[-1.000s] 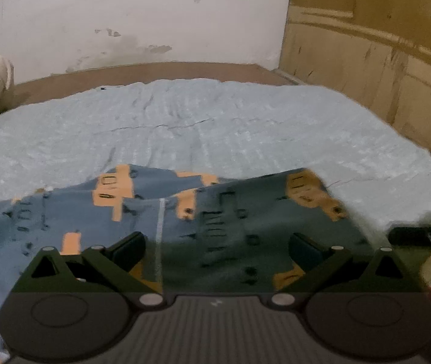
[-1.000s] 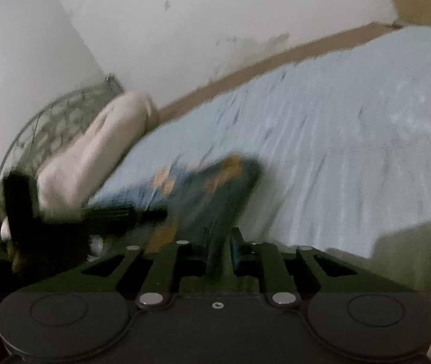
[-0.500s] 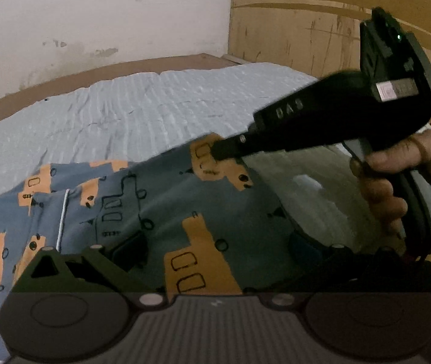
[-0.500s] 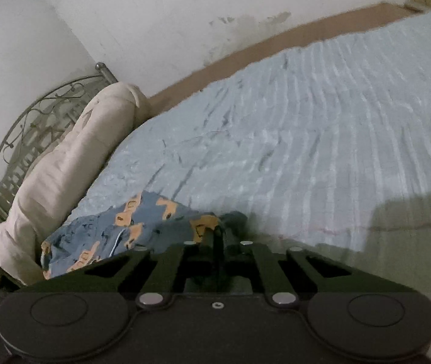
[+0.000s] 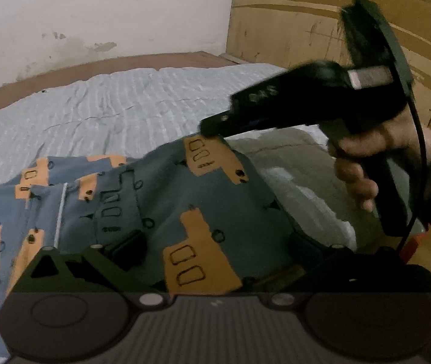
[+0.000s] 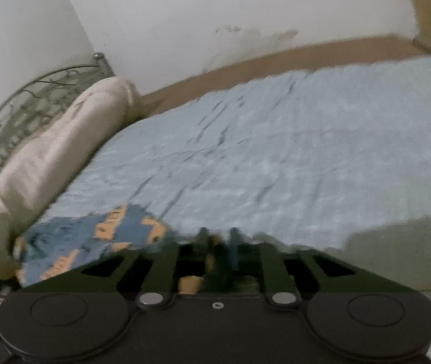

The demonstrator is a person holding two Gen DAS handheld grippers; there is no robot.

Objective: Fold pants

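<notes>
pants: blue-grey cotton pants printed with orange trucks [image 5: 161, 212] lie on the pale blue ribbed bedsheet [image 5: 118, 115], spread under and ahead of the left tongs, far folded edge right at the right tongs' tips.
left tongs: black two-finger gripper [image 5: 212, 242], jaws wide apart, cloth lies between and under the fingers, pads not pressing on it.
right tongs: black pistol-grip gripper [image 6: 218, 236], jaws opening; a bit of orange-and-blue cloth shows between the fingers, and whether the pads press it I cannot tell (motion blur).
right hand: bare hand [image 5: 364, 163] wraps the grip, dark sleeve behind it, up and right of the left tongs.
diff vs 1 s ago: right tongs went from a sliver at the right edge of the left view to well into frame above the pants; fold edge now lies further over, more trucks showing.
diff vs 0.5 s ago: small; right tongs' nose slightly further right, pants about the same.
hidden: left tongs' right finger mostly dark, lost against shadow; near hem of pants cut off by the tongs' body.
blurred: right view is smeared, fingertips double-edged.
left of right tongs: cream rolled bolster [image 6: 55, 154] against a grey metal scrollwork headboard [image 6: 33, 97].
</notes>
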